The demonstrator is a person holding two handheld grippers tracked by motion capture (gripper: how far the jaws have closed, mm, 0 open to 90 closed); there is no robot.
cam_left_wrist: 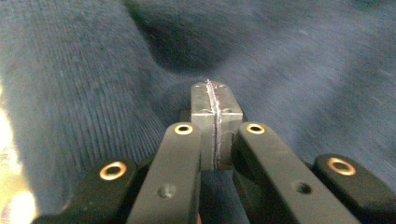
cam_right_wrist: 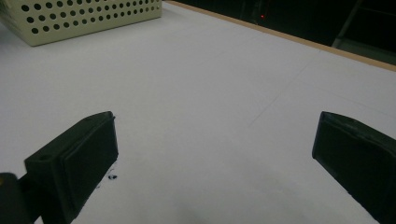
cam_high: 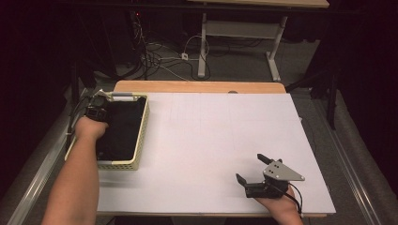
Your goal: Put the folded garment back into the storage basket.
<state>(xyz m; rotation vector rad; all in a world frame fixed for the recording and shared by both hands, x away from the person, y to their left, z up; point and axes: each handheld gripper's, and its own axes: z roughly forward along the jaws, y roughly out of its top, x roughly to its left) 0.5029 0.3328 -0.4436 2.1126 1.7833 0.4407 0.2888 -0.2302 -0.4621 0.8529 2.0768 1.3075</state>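
Note:
A cream perforated basket point(cam_high: 141, 136) stands at the table's left edge with a dark blue knitted cloth point(cam_high: 123, 126) inside it. My left gripper point(cam_high: 96, 110) reaches down into the basket's far left corner. In the left gripper view its jaws point(cam_left_wrist: 215, 93) are pressed together on the cloth point(cam_left_wrist: 84, 84), and a thin blue fringe of fabric shows between the pads. My right gripper point(cam_high: 249, 167) rests low over the white sheet near the front right, jaws wide apart point(cam_right_wrist: 215, 135) with nothing between them.
A white sheet point(cam_high: 211, 136) covers most of the wooden table. The basket point(cam_right_wrist: 88, 16) lies far off to the upper left in the right gripper view. Cables and a desk frame point(cam_high: 204, 42) lie on the floor beyond the table's far edge.

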